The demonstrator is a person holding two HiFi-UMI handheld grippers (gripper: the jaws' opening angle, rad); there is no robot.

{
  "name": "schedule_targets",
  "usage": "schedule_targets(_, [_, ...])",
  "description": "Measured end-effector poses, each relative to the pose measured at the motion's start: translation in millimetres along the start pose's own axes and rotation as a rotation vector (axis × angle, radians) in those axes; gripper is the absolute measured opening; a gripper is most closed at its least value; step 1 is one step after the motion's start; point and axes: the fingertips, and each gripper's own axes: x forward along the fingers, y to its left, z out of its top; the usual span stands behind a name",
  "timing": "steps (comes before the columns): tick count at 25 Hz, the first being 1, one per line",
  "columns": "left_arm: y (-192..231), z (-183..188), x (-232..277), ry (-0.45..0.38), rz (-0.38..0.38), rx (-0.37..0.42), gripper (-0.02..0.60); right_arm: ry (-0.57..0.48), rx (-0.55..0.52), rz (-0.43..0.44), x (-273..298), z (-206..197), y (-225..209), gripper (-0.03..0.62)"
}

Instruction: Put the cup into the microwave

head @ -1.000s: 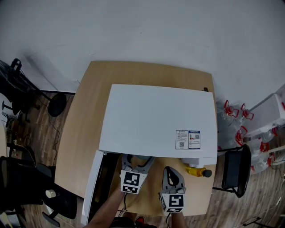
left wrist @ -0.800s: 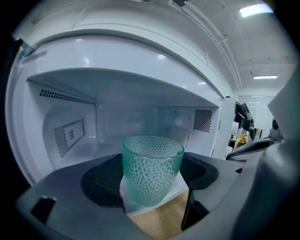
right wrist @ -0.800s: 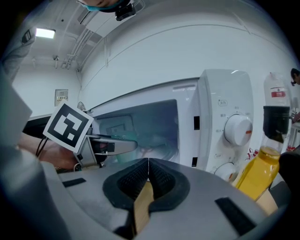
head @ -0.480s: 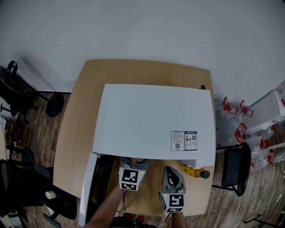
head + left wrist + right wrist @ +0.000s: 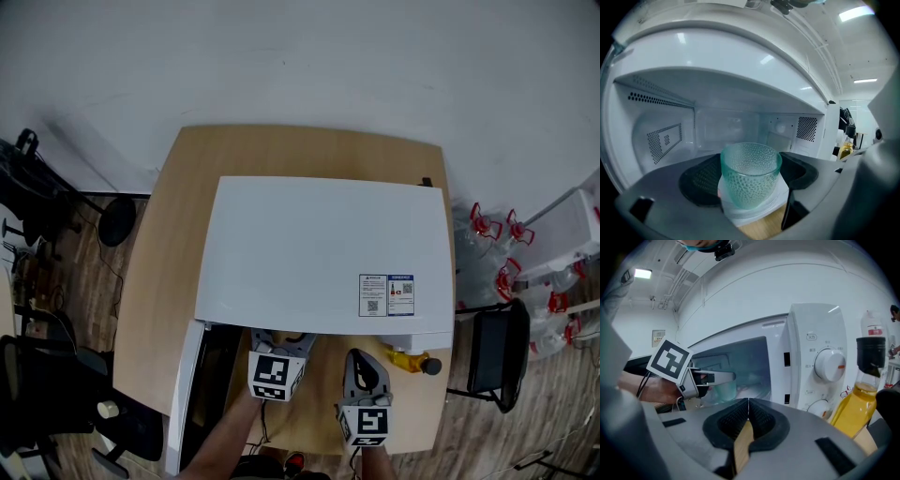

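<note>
A green, dimpled glass cup [image 5: 751,174] stands upright between the black pads of my left gripper [image 5: 749,183], which is shut on it. The cup is at the mouth of the white microwave's open cavity [image 5: 726,126]. In the head view the left gripper [image 5: 277,343] reaches under the front edge of the microwave [image 5: 323,248], and the cup is hidden there. The right gripper view shows the cup [image 5: 723,390] just inside the opening. My right gripper [image 5: 747,414] is shut with nothing in it and sits before the control panel [image 5: 828,366].
The microwave door [image 5: 186,394] hangs open at the left. A bottle of yellow oil [image 5: 861,401] stands at the right of the microwave, also seen as a bottle [image 5: 413,361] in the head view. The wooden table [image 5: 164,244] carries the microwave. A black chair [image 5: 492,361] is at the right.
My left gripper has carried the cup a little forward, further under the microwave's front edge. The right gripper has stayed where it was.
</note>
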Motion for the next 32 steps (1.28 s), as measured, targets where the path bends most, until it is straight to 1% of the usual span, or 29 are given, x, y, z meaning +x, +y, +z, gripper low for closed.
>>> schedule_targets(7, [-3,9,-8,-0.015,0.001,0.017,0.388,-0.019,-0.014,0.006,-7,8,7,0.018])
schedule_targets(14, [-8,19,-28,-0.027,0.007,0.031,0.387,-0.059,-0.037,-0.014,-24,26,7,0.018])
schedule_targets(27, [-32,42,-92,-0.062,-0.006,0.053,0.387,-0.13,-0.072,-0.038,-83,49,27,0.018])
schedule_targets(30, [-38,41,-112,-0.062,0.0,0.062,0.369,-0.145,-0.077,-0.044,-102,52,33,0.018])
schedule_targets(32, [-41,40,-127,-0.063,0.009,0.071,0.336,-0.159,-0.083,-0.048,-114,54,37,0.018])
